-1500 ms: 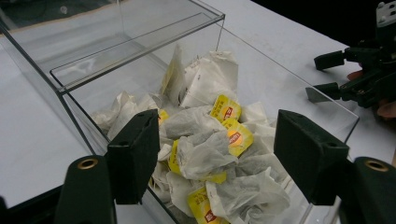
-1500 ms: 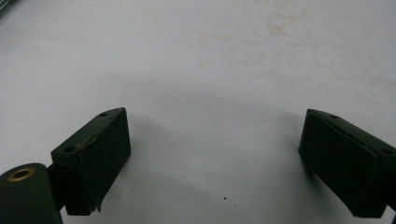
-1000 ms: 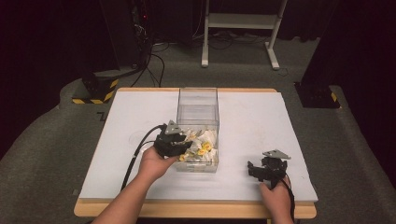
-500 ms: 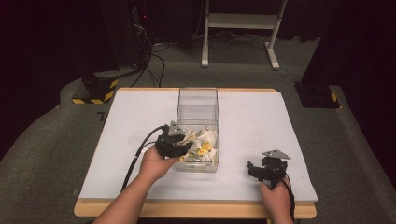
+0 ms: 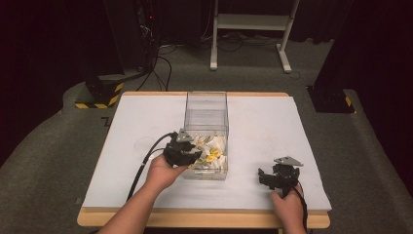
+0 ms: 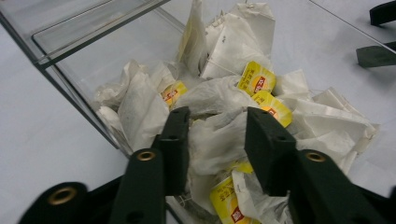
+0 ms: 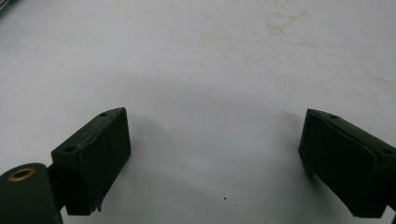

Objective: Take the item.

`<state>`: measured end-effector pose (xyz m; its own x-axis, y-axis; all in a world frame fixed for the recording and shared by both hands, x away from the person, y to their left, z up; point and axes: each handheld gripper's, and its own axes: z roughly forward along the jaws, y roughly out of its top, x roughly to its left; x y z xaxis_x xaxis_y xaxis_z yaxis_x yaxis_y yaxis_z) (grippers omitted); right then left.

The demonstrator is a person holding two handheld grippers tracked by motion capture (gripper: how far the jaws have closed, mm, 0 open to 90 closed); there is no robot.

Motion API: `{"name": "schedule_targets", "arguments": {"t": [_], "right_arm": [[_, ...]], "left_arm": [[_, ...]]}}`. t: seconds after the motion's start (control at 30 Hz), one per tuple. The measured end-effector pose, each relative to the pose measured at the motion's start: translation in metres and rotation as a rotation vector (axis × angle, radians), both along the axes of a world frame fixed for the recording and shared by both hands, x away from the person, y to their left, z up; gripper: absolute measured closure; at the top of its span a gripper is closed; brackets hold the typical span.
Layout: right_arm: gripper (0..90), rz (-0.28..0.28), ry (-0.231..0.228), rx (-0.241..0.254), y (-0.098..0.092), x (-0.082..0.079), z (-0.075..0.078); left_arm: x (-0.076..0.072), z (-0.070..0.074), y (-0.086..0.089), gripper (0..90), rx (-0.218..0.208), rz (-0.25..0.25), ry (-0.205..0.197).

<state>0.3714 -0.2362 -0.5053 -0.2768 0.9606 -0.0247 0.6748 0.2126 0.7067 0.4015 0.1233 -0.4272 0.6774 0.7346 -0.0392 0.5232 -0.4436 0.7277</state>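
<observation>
The left gripper [image 5: 187, 152] is reaching into the near end of the clear box [image 5: 206, 105], its jaws having just been closing and now pinching a crumpled tea bag [image 6: 217, 137] on top of the pile. The box is sitting mid-table [image 5: 136, 122]. To the right, the right gripper [image 5: 272, 176] is resting over bare table, jaws spread wide with nothing between them.
</observation>
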Motion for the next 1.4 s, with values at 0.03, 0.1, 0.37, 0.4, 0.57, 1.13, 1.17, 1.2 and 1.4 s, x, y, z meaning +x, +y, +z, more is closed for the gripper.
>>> {"name": "schedule_targets", "arguments": {"t": [0.03,0.1,0.37,0.4,0.57,1.13,1.17,1.2,1.4], "right_arm": [[9.0,0.000,0.001,0.000,0.000,0.000,0.000],[9.0,0.000,0.000,0.000,0.000,0.000,0.000],[9.0,0.000,0.000,0.000,0.000,0.000,0.000],[9.0,-0.002,0.002,0.001,0.000,0.000,0.000],[9.1,0.000,0.000,0.000,0.000,0.000,0.000],[9.1,0.000,0.000,-0.001,0.000,0.000,0.000],[9.1,0.000,0.000,0.000,0.000,0.000,0.000],[9.1,0.000,0.000,0.000,0.000,0.000,0.000],[9.1,-0.001,0.001,0.001,0.000,0.000,0.000]], "left_arm": [[0.000,0.000,0.001,65.4,0.000,-0.003,0.000],[-0.002,0.000,0.001,66.8,-0.010,-0.008,-0.001],[-0.007,0.000,0.001,79.7,-0.031,-0.031,-0.019],[-0.008,0.000,0.001,82.1,-0.023,-0.033,-0.026],[-0.012,-0.001,0.004,88.1,-0.031,-0.034,-0.047],[-0.017,0.004,0.014,88.9,-0.147,-0.017,-0.100],[-0.017,0.004,0.015,88.8,-0.151,-0.017,-0.102],[-0.017,0.004,0.015,88.8,-0.151,-0.017,-0.102],[-0.018,0.006,0.016,88.8,-0.170,-0.013,-0.113]]}}
